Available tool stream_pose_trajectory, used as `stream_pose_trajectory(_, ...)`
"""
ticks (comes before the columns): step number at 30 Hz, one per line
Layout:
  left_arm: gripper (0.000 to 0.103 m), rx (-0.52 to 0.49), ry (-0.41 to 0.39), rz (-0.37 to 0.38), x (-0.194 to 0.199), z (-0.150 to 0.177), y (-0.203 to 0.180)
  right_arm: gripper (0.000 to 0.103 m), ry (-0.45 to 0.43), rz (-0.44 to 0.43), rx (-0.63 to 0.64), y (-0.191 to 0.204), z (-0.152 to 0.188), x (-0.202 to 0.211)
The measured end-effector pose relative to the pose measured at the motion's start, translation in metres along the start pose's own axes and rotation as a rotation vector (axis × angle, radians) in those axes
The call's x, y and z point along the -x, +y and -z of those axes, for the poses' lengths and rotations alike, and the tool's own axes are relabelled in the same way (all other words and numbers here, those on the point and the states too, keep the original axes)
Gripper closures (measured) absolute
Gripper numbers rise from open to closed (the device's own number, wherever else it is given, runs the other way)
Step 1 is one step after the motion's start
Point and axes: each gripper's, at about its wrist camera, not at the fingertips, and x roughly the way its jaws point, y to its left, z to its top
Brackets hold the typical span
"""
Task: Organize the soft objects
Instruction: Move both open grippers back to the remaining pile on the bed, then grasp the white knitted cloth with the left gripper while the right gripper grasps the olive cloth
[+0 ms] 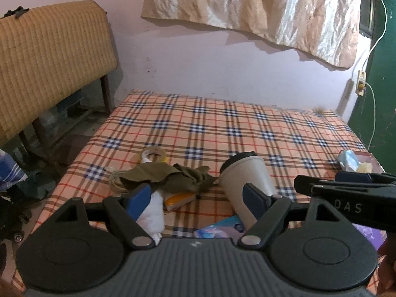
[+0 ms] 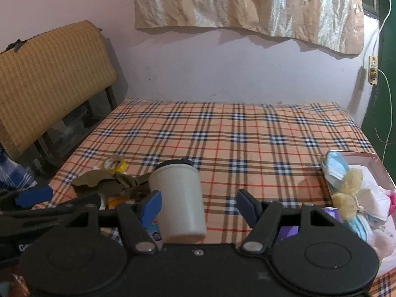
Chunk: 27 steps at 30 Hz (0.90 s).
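Soft objects (image 1: 173,178) heaped on plaid bedsheet (image 2: 235,133) by pink wall (image 2: 222,74); both grippers spread wide, empty.

The left gripper (image 1: 199,195) points forward and a bit down, and its two blue fingers (image 1: 139,196) stand wide apart with nothing pinched between them. The right gripper (image 2: 198,206) points the same way, and its blue fingers (image 2: 245,205) are wide apart too and squeeze nothing. The two grippers are side by side, close together, each showing at the edge of the other's view
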Motion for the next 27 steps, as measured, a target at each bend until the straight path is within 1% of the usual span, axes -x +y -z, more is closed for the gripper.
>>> stream_pose_trajectory(6, 0.019, 0.025, 0.008, -0.006, -0.003, 0.007, 0.014, 0.024, 0.012, -0.018, 0.020, 0.014, 0.003, -0.008)
stream_pose_trajectory(15, 0.019, 0.049, 0.022, -0.010, -0.009, 0.022, 0.034, 0.024, 0.030, -0.073, 0.043, 0.029, 0.014, -0.024)
stream_pose_trajectory(19, 0.018, 0.062, 0.037, -0.027, -0.017, 0.030, 0.043, 0.024, 0.023, -0.098, 0.049, 0.033, 0.015, -0.027)
stream_pose_trajectory(27, 0.016, 0.107, 0.078, -0.072, -0.044, 0.042, 0.073, 0.024, 0.006, -0.134, 0.066, 0.037, 0.015, -0.032)
